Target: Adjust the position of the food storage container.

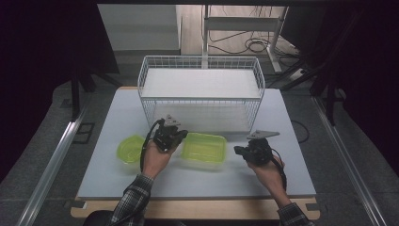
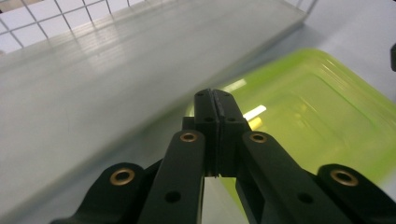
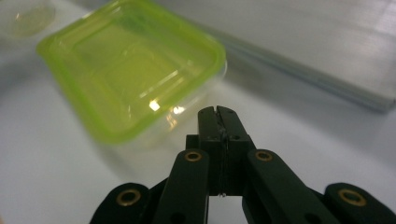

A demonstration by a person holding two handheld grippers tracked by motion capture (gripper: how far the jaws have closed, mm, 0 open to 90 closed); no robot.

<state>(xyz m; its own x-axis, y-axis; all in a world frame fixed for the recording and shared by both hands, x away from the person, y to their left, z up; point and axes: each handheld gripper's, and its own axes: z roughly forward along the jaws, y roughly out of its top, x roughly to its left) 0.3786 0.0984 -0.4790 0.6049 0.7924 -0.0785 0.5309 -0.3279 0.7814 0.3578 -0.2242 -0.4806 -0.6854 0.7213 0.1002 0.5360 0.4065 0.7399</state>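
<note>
**Inspector A:** We record the left gripper (image 1: 181,134) clenched with nothing in it; in the left gripper view its jaws meet flat, pad against pad. It sits at the left edge of the lidded green container (image 1: 204,148), above the rim, and we cannot tell whether it touches.

**Inspector B:** Agreed. We find the right gripper (image 1: 239,150) likewise clenched and empty, its jaws closed tight in the right gripper view. It stands just beside the container's right side, apart from it.

**Inspector A:** We place the container on the white bench (image 1: 103,179), between the two grippers and just in front of the white wire basket (image 1: 200,63). Its green lid (image 3: 126,65) is seated on a clear base.

**Inspector B:** We note a round green bowl (image 1: 131,149) on the bench to the left of the left hand (image 1: 157,157), near it and apart from the container.

**Inspector A:** The right hand (image 1: 268,172) comes in from the bottom edge, a plaid sleeve (image 1: 134,202) showing on the left forearm.

**Inspector B:** We see a flat white board (image 1: 202,84) lying inside the basket.
</note>
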